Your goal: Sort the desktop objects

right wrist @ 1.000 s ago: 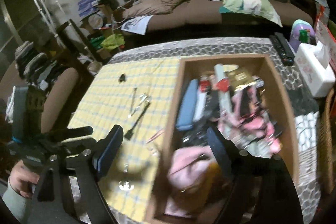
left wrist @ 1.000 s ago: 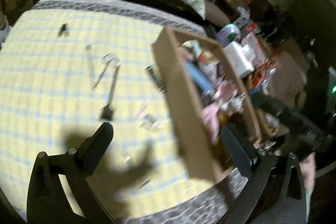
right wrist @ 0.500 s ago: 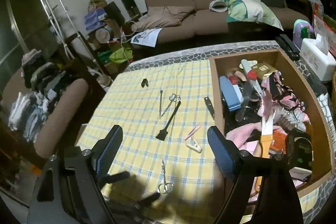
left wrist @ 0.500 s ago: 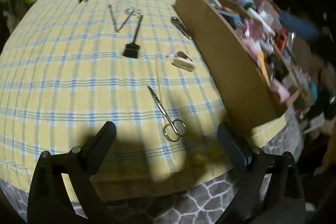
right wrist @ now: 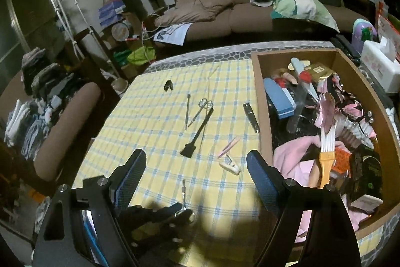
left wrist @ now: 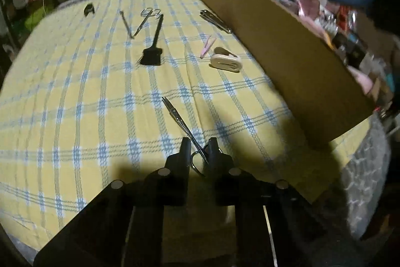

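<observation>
My left gripper (left wrist: 198, 145) is shut on the handle loops of small silver scissors (left wrist: 178, 120) lying on the yellow checked cloth (left wrist: 75, 96); the blades point away. In the right wrist view the same scissors (right wrist: 183, 194) and left gripper (right wrist: 183, 212) show near the table's front edge. My right gripper (right wrist: 196, 162) is open and empty, held above the cloth. On the cloth lie a black brush (left wrist: 152, 44), a second pair of scissors (left wrist: 146, 19), a metal stick (left wrist: 126, 24), nail clippers (left wrist: 215, 20), a pink clip (left wrist: 207, 45), a cream case (left wrist: 226, 61) and a black clip (left wrist: 89, 9).
A brown cardboard box (right wrist: 263, 116) full of mixed items stands on the right side of the table. A tissue box (right wrist: 381, 66) stands beyond it. A brown sofa (right wrist: 237, 11) lies behind the table and a chair (right wrist: 67, 121) at its left.
My left gripper has dropped to the cloth and closed on the near scissors' handles. The right gripper has pulled back and up slightly, staying open.
</observation>
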Tool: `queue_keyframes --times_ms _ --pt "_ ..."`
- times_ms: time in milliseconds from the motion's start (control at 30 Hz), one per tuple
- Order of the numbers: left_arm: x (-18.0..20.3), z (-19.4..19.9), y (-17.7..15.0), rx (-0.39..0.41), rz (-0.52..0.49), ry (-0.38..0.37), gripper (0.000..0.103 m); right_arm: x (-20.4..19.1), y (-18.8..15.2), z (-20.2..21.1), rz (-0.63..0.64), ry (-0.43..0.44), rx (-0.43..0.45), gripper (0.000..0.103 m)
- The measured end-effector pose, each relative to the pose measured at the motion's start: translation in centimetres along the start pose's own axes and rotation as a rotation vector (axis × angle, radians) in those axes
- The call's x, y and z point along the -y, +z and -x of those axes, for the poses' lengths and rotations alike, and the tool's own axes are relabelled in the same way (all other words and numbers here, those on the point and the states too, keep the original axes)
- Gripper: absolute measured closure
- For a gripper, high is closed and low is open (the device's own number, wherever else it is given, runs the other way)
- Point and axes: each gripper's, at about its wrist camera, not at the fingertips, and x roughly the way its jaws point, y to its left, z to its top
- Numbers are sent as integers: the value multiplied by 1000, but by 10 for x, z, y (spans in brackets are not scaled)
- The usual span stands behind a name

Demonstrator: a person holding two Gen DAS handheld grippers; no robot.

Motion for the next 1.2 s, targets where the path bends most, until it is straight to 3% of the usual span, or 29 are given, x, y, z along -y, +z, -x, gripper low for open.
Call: queue_keyframes --times_ms 200,500,667,933,1100,1200 --pt "-40 25 0 13 145 -125 102 -3 -3 -7 -19 75 -33 18" --pt "-93 44 -3 44 262 -181 102 -20 -18 -44 0 124 -157 19" --pt "-107 60 4 90 317 -224 102 -20 -17 -54 -31 144 -165 19" --pt "-129 90 24 183 365 -241 102 -31 -9 -80 25 20 -168 19" --pt "-141 93 22 184 378 -234 102 -52 -8 -80 100 -81 -133 19" --pt "-145 95 21 188 383 -227 102 -63 -9 -83 128 -99 -127 19"
